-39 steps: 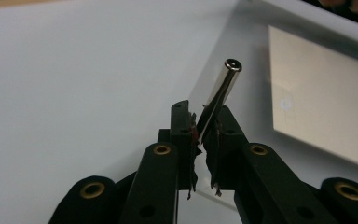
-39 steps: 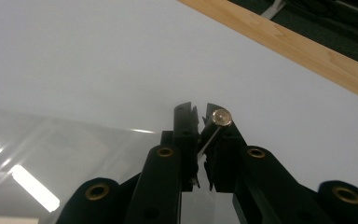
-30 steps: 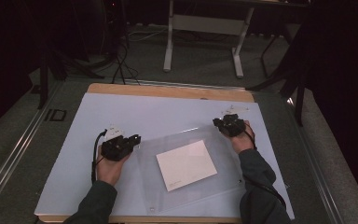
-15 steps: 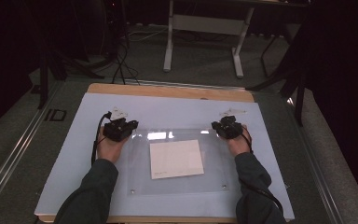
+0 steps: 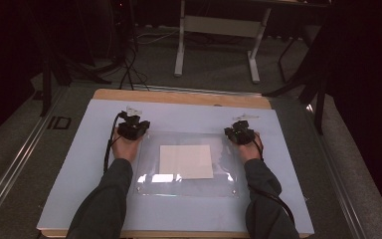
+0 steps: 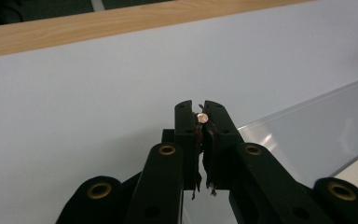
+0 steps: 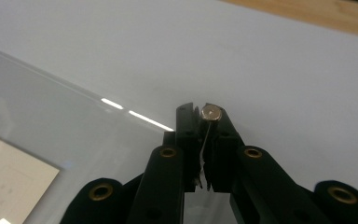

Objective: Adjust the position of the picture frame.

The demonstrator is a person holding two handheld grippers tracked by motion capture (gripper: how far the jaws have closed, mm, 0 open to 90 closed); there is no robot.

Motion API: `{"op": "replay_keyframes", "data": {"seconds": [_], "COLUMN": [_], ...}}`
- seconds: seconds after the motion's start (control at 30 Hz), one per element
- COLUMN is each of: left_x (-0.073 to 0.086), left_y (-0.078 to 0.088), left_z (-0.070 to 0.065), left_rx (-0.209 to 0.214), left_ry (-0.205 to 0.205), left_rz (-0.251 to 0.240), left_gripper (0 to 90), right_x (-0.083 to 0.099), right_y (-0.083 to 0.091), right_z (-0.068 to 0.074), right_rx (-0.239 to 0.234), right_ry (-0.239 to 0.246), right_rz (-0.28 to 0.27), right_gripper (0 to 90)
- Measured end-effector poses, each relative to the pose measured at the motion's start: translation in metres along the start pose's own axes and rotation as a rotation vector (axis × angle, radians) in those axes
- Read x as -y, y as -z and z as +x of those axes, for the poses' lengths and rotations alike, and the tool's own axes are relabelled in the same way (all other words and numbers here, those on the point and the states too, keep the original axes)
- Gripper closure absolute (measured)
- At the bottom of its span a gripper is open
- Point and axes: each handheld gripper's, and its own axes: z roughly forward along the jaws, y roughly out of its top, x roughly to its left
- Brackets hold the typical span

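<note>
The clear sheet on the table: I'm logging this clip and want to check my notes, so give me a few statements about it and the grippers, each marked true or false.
1. The clear sheet lies square to the table's edges. True.
2. A white paper shows at the middle of the sheet. True.
3. The left gripper is at the sheet's near left corner. False: it is at the far left corner, and its jaws are shut on that corner in the left gripper view.
4. The right gripper is wide open above the paper. False: it is at the far right corner, jaws shut on the sheet's edge.
5. The sheet rests on a pale blue table cover. True.
</note>
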Motion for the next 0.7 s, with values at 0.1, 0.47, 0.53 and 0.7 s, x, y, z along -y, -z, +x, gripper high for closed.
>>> {"op": "replay_keyframes", "data": {"seconds": [0.1, 0.47, 0.53, 0.7], "left_x": [0.0016, 0.0062, 0.0058, 0.0059], "left_y": [0.0022, 0.0069, 0.0067, 0.0063], "left_z": [-0.0007, 0.0015, 0.0017, 0.0014], "left_rx": [-0.001, 0.008, 0.010, 0.006], "left_ry": [0.000, 0.000, -0.002, 0.003], "left_rz": [0.001, -0.004, -0.002, -0.004], "left_gripper": [85.1, 84.8, 84.9, 84.7], "right_x": [0.0017, 0.0013, 0.0018, 0.0023], "right_y": [-0.0007, -0.0021, -0.0021, -0.0016], "right_z": [-0.0009, 0.0005, 0.0019, 0.0020], "right_rx": [-0.011, -0.032, -0.022, -0.023], "right_ry": [0.000, 0.021, 0.015, 0.015], "right_rz": [-0.012, -0.014, -0.019, -0.018], "right_gripper": [85.1, 85.0, 85.0, 84.8]}}
